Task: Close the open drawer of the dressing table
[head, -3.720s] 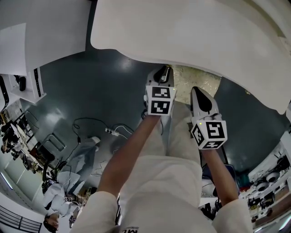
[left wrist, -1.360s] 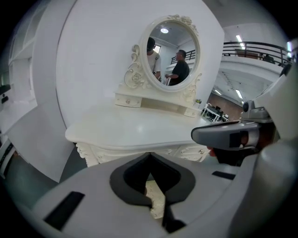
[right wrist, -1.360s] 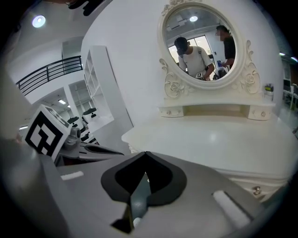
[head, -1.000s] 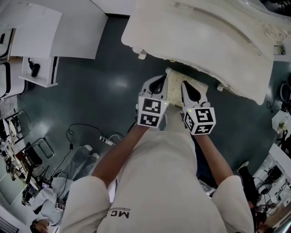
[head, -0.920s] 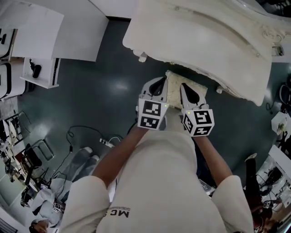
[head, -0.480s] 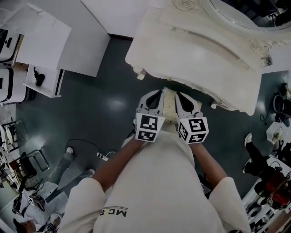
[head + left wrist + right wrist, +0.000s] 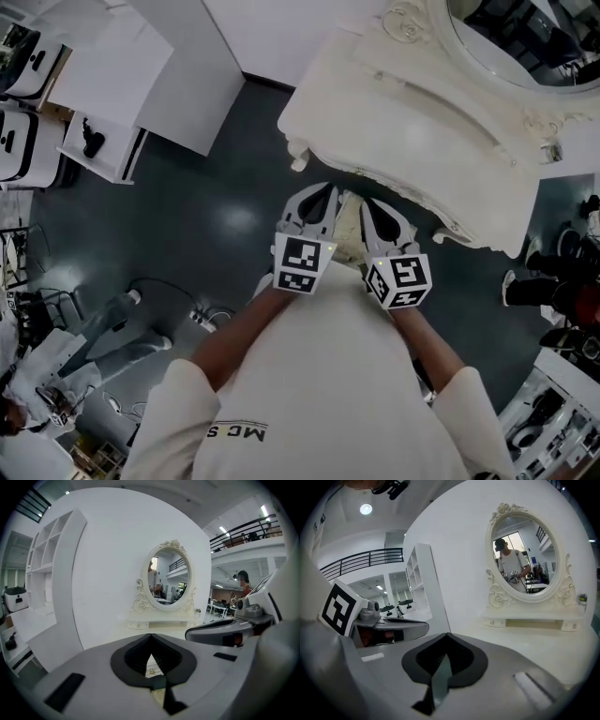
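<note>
Plainly, the drawer (image 7: 349, 225) pokes out from under the dressing table (image 7: 412, 131) at the frame's centre, its pale inside showing. The left gripper (image 7: 326, 192) and right gripper (image 7: 367, 206) flank it, fingers together on nothing.

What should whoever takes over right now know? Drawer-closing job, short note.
Grippers: left gripper and right gripper both have jaws together and hold nothing. They are side by side at the front of the drawer; I can't tell if they touch it.
Things: the drawer sits under the front edge of the dressing table. A strip of its speckled lining shows between the grippers.
Done: it looks mostly pushed in.
Left: probably push it flush, then back off.
</note>
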